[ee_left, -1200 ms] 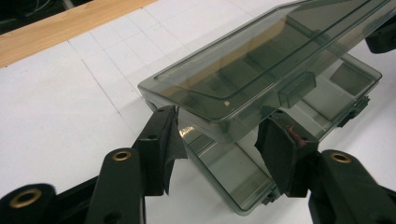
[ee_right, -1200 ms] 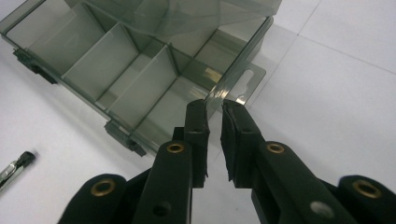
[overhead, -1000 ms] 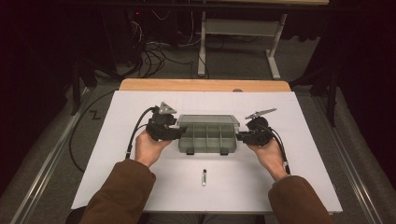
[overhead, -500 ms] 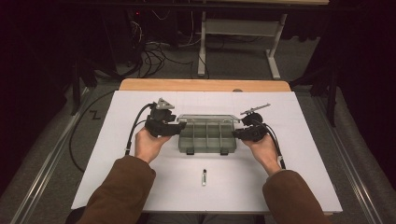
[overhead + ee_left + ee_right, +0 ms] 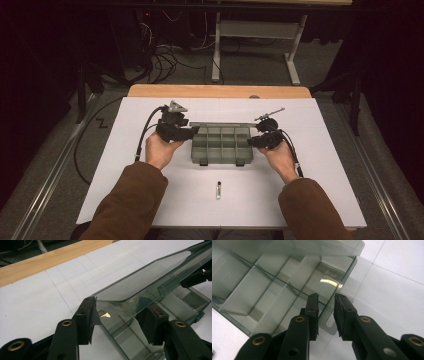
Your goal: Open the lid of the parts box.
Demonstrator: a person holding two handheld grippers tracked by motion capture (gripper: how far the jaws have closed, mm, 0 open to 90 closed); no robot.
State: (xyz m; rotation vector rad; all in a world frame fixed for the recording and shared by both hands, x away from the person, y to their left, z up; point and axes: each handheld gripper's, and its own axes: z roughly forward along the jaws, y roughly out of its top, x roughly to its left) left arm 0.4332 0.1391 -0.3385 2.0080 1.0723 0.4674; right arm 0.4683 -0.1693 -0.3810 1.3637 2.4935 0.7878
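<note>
Nearby, a small tube (image 5: 218, 190) lies clear; both tongs gape around the organizer box (image 5: 221, 144), neither clamped.

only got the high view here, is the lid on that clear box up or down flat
Observer: Up. The lid is raised at a tilt off the box, its near corner against one pad of the left gripper.
Operator: what's the right one on
Observer: The right gripper straddles the box's end wall, one jaw inside, one outside; its jaws have just been opening and don't press it.
Operator: anything inside
Observer: The compartments in the right gripper view look empty.
</note>
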